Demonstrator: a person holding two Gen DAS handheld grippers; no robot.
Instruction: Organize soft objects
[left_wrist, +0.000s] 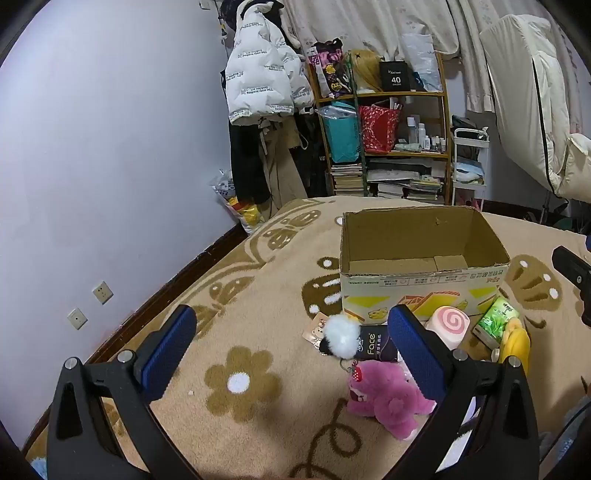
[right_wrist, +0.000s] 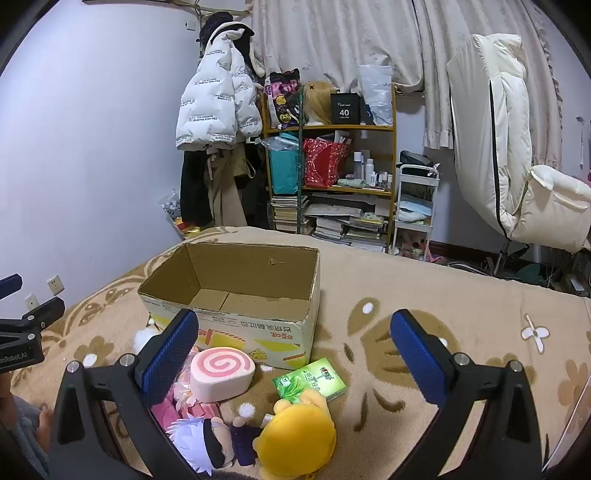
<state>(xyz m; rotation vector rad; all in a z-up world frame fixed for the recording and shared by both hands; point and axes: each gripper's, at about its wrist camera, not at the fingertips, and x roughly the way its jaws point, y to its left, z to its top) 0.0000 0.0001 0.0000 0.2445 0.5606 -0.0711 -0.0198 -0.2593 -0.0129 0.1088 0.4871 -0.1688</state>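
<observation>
Two views, left wrist first:
Left gripper (left_wrist: 291, 350): you hold it wide apart with nothing in it, tipped down at the toys, so it is ready to pick one.
Box (left_wrist: 424, 284): the cardboard box sits open and bare inside on the bed cover (left_wrist: 240, 295), just behind the toys, so you only need a short lift to drop them in.
Pink bear (left_wrist: 384, 402): it lies on its side just below and inside your right blue pad, the nearest soft toy to this gripper.
White pom-pom (left_wrist: 343, 336): it sits between the two pads, farther off, next to a dark pack that says "Face" (left_wrist: 373, 345).
Swirl cushion (left_wrist: 448, 325): it rests against the front of the box, near a green pack (left_wrist: 496, 323) and a yellow plush (left_wrist: 515, 343).

Right wrist view next:
Right gripper (right_wrist: 291, 350): you hold this one spread wide too, holding nothing, tipped down over the pile.
Swirl cushion here (right_wrist: 221, 373): it lies just beside your left pad, leaning at the box (right_wrist: 236, 321).
Yellow plush here (right_wrist: 295, 435): it lies low between the pads, by a white-haired doll (right_wrist: 207, 443) and the green pack (right_wrist: 310, 384).
Other gripper: your left gripper (right_wrist: 22, 306) peeks in at the left edge.
Guess: nothing is packed yet; I think a grab comes first.
</observation>
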